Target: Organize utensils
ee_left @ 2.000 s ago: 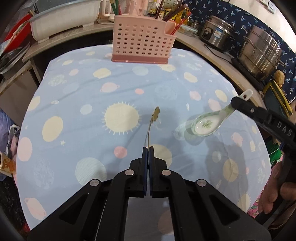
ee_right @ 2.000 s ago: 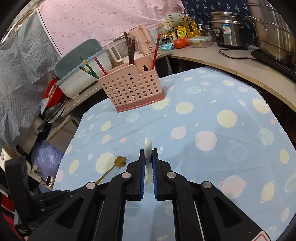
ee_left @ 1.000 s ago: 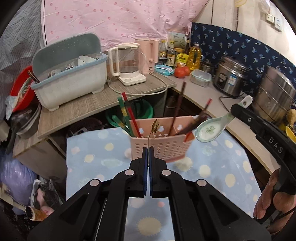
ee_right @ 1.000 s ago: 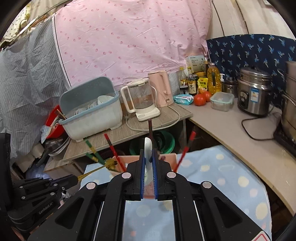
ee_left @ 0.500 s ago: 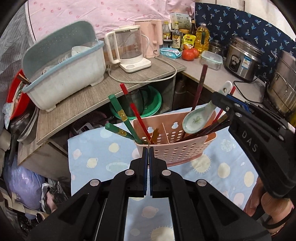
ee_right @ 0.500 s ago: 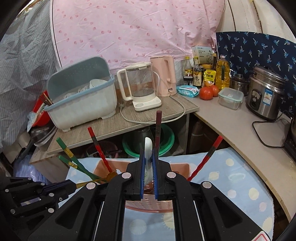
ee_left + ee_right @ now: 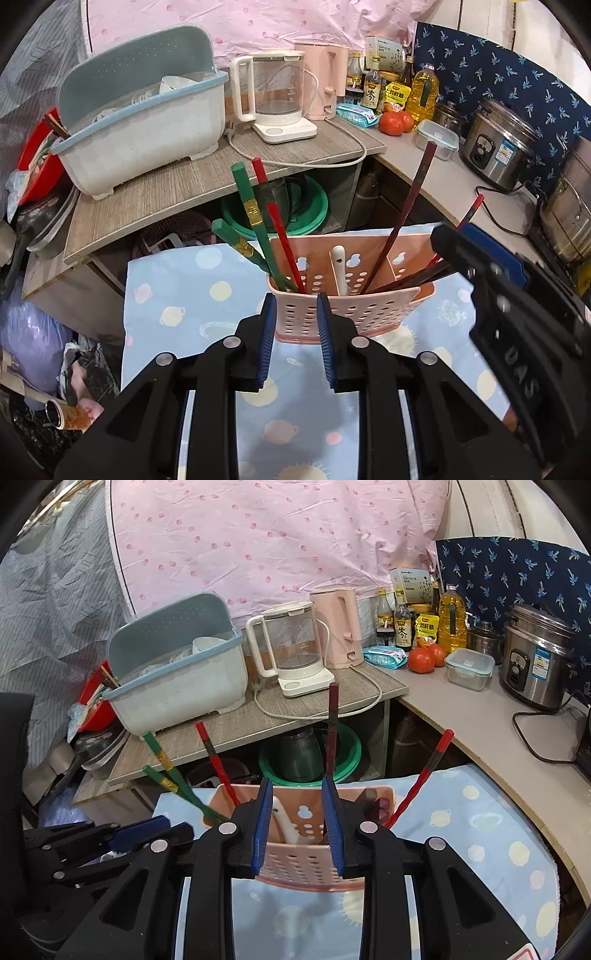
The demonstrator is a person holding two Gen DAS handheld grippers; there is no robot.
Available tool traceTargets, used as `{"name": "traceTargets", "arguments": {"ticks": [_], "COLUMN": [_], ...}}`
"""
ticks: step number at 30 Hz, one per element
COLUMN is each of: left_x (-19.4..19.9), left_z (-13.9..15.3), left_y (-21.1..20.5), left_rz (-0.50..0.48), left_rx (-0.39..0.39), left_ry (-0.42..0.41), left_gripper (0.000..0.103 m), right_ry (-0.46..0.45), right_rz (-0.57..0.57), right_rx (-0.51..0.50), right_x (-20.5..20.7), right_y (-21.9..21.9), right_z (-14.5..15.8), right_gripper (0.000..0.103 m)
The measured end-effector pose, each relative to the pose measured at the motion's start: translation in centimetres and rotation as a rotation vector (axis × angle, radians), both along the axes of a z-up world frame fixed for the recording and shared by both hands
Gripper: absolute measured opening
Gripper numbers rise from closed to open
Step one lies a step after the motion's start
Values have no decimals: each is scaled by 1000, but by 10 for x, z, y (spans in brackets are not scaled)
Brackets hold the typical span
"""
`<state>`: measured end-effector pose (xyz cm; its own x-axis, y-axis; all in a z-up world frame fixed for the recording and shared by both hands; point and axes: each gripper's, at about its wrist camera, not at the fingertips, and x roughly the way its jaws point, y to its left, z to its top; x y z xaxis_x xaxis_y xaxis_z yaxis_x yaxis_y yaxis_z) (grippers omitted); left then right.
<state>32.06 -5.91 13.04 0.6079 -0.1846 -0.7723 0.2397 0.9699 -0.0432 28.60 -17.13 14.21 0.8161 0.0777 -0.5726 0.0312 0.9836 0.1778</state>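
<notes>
A pink perforated utensil holder (image 7: pixel 354 306) stands on the blue planet-print tablecloth (image 7: pixel 173 295); it also shows in the right wrist view (image 7: pixel 295 864). Green and red chopsticks (image 7: pixel 255 221) lean in its left compartment, dark red ones (image 7: pixel 413 206) in the right. A white ceramic spoon (image 7: pixel 339 269) stands handle-up in the middle compartment, also seen in the right wrist view (image 7: pixel 286 823). My left gripper (image 7: pixel 294 302) is open and empty just in front of the holder. My right gripper (image 7: pixel 296 786) is open and empty just above it.
A wooden shelf (image 7: pixel 177 188) behind the table carries a dish drainer (image 7: pixel 144 122) and a glass kettle (image 7: pixel 273 92). A counter on the right holds a rice cooker (image 7: pixel 498 147), bottles and tomatoes (image 7: pixel 395 122). Green basins (image 7: pixel 306 206) sit under the shelf.
Both grippers have opened. The white spoon has left my right gripper and now stands in the holder. The gold utensil has left my left gripper and is out of sight.
</notes>
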Motion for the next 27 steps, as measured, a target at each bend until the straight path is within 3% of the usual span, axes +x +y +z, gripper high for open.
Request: {"name": "traceTargets", "arguments": {"ticks": [3,11,22,27], "left_x": [-7,-32,-74,-92], "left_z": [2,3,-12,-26], "left_y": [-4,-11,-17,-15], "left_rz": [-2,-13,-24,-10], "left_rx": [10,18,24,34], "left_ry": [-17,-33,-19,-3], "left_gripper": [28,30,40,54], "right_ry": [-1,12,90,133], "right_rz": [2,-29,-85,-109], "right_rx": [-3,-5,16,21], "right_x": [-12,-41,-89,-109], "right_y": [2,-2,-12,-14], "right_z": [1,3,-11,-24], "right_gripper": [30,31,34,37]}}
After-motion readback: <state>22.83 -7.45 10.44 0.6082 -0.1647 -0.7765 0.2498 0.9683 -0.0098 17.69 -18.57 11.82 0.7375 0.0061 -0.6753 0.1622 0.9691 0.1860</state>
